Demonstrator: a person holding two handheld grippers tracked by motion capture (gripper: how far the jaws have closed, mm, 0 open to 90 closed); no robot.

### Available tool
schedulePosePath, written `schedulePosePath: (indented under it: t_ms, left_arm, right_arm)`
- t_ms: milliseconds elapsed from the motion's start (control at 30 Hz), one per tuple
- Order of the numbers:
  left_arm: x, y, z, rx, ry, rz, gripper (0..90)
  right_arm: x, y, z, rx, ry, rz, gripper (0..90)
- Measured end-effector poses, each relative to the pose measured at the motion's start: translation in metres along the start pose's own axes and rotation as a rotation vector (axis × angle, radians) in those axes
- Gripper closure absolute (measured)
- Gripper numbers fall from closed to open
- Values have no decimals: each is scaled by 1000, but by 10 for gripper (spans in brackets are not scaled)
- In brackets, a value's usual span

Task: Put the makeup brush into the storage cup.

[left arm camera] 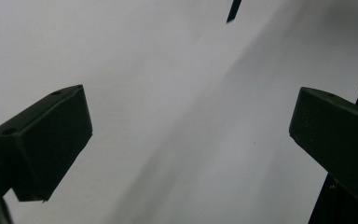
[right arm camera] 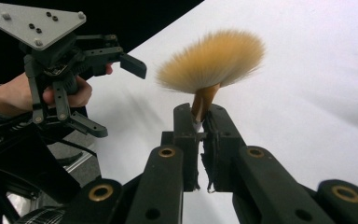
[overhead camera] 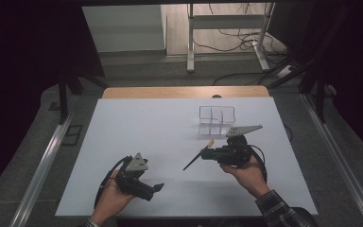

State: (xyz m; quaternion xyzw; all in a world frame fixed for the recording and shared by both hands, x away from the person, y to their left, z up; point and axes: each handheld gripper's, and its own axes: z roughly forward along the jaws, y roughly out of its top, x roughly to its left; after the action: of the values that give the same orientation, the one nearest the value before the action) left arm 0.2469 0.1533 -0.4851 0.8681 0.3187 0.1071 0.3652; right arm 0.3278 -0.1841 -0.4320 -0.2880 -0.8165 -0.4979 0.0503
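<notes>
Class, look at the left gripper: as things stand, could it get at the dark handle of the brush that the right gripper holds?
Probably yes. The left gripper is open with nothing in it, and the bare white table lies between it and the handle, which sticks out towards it from the right gripper.

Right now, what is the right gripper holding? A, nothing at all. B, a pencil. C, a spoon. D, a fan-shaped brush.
D: in the right gripper view the right gripper is shut on the neck of a brush whose tan bristles fan out above the jaws.
</notes>
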Motion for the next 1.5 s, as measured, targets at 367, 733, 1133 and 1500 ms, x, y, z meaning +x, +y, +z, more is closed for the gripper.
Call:
schedulePosePath:
  t_ms: [367, 733, 1133, 1500]
  left_arm:
    - [4, -11, -9, 3, 29, -25, 2]
    - [13, -26, -24, 2, 72, -70, 2]
    - [20, -41, -37, -7, 111, -107, 3]
    - [24, -50, -44, 1, 129, -139, 2]
  right_arm:
    - [-5, 1, -9, -15, -47, -10, 846]
    - [-10, 2, -19, -30, -89, -14, 846]
    - [-14, 4, -29, -53, -129, -23, 846]
    - [-20, 6, -44, -87, -178, -18, 845]
